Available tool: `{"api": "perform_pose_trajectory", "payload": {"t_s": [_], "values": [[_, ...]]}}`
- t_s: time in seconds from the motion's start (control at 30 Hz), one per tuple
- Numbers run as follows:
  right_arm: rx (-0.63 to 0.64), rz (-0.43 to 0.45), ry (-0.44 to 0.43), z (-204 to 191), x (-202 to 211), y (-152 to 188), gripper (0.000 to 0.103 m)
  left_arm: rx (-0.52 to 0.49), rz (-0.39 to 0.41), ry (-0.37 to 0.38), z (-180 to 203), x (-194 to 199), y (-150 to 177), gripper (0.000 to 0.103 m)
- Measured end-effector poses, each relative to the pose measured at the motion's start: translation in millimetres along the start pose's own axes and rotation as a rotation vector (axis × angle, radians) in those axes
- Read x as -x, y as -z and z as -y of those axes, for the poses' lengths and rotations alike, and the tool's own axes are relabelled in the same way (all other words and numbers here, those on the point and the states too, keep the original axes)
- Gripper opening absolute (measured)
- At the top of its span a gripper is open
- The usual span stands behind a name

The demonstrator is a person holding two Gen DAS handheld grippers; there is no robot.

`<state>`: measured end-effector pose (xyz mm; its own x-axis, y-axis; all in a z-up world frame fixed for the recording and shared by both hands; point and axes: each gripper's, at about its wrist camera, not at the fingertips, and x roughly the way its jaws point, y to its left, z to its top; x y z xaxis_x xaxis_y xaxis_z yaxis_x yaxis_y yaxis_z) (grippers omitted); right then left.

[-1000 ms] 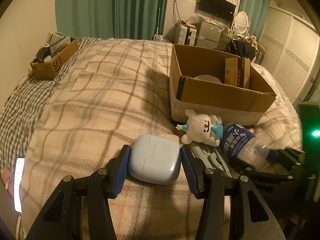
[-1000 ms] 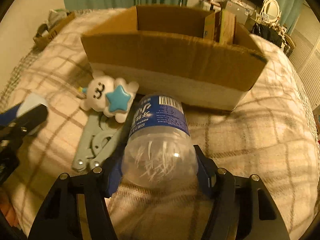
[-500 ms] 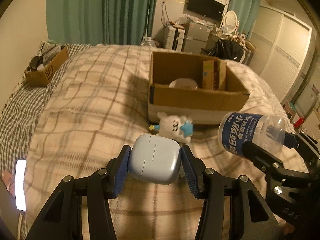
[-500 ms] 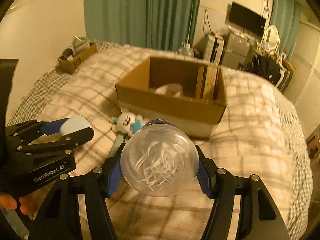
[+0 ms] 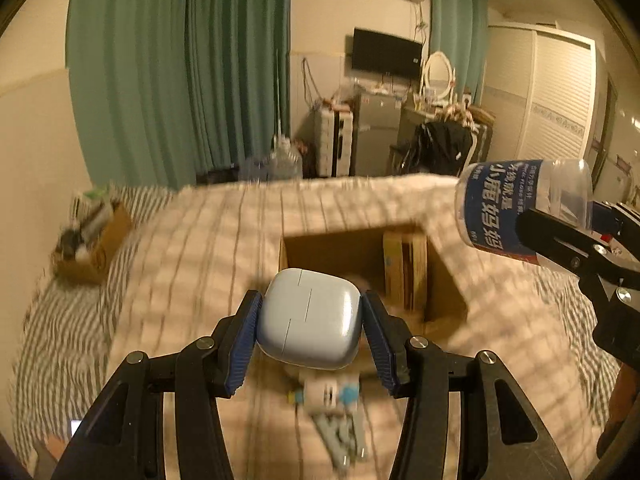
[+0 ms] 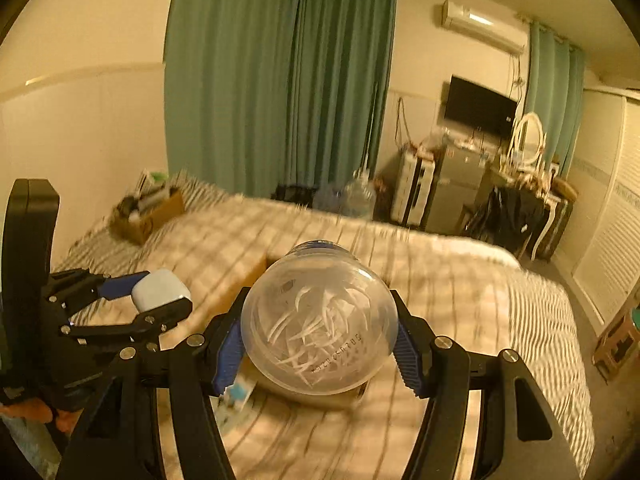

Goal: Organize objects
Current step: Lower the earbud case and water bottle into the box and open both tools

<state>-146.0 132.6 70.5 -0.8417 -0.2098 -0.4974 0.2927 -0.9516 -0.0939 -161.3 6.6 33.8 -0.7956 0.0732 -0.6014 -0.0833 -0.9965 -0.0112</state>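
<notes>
My left gripper (image 5: 310, 330) is shut on a pale blue rounded case (image 5: 310, 320) and holds it in the air above the near edge of an open cardboard box (image 5: 360, 252) on the plaid bed. My right gripper (image 6: 318, 350) is shut on a clear plastic bottle (image 6: 320, 320) with a blue label, held high; the bottle also shows at the right of the left wrist view (image 5: 520, 204). The left gripper with the case shows at the left of the right wrist view (image 6: 156, 296). A white plush toy (image 5: 328, 394) and a grey-blue tool (image 5: 344, 436) lie on the bed below.
A small cardboard box of clutter (image 5: 92, 244) sits at the bed's far left. Books (image 5: 404, 276) stand inside the big box. Green curtains (image 5: 180, 72), a TV, a dresser and wardrobe doors lie beyond the bed.
Both grippers have risen well above the bed with their loads, the case and the bottle. The box, plush toy and tool now lie lower in view. The views are motion-blurred.
</notes>
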Motion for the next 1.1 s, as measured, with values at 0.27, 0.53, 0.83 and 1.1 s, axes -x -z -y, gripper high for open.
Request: {"api": "perform_pose_trajectory", "payload": {"t_s": [0.27, 0.53, 0.83, 1.1], "values": [[-0.002, 0.046, -0.038, 14, -29, -46, 0.063, -0.022, 0.040, 0.026, 16, -39, -44, 0.052], [-0.018, -0.029, -0.078, 20, -107, -35, 0.063, -0.021, -0.069, 0.032, 15, -113, -28, 0.052], [-0.048, -0.147, -0.117, 30, -175, 9, 0.063, -0.005, -0.161, 0.053, 5, -163, -2, 0.052], [-0.078, -0.163, -0.136, 35, -180, 20, 0.063, -0.014, -0.179, 0.068, 7, -169, 4, 0.054]]}}
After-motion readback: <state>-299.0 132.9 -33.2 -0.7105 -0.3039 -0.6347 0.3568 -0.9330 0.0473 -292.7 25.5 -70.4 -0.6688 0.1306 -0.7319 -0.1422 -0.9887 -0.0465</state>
